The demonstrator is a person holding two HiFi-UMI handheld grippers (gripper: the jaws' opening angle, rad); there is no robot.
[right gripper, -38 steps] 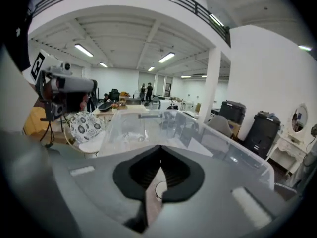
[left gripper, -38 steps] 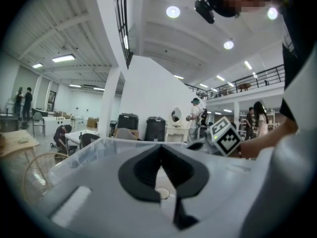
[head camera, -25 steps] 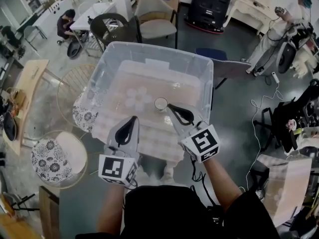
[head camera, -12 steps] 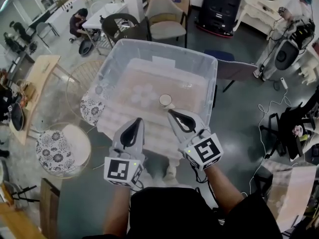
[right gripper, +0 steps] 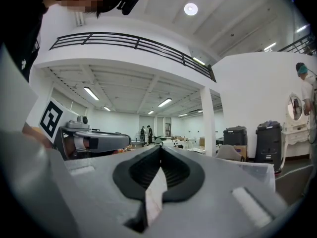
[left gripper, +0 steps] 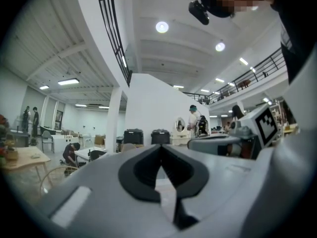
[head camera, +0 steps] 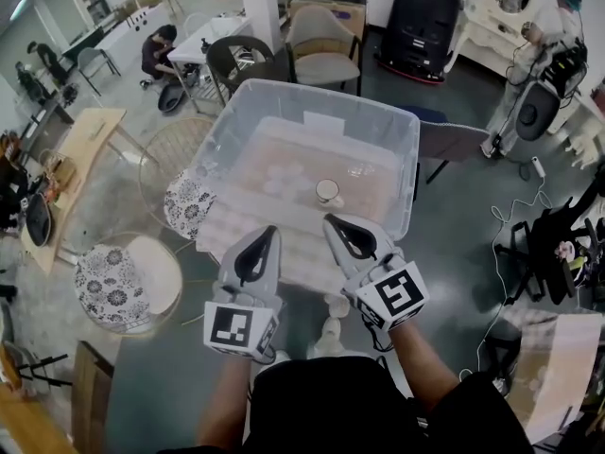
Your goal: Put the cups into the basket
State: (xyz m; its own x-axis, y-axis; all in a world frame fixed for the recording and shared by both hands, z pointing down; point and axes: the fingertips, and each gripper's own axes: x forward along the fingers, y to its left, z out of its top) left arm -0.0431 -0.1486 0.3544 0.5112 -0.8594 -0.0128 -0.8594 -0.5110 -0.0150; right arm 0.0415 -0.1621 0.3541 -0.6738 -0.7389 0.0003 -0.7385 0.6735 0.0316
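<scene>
Just over the basket's near edge, left gripper and right gripper hover side by side, jaws pressed together, holding nothing. One cup stands upright inside the basket, just beyond the right gripper.

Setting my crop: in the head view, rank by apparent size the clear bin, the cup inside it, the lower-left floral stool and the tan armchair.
1. clear bin
2. floral stool and tan armchair: about alike; the armchair is farther off, so unranked
3. cup, clearly smallest
</scene>
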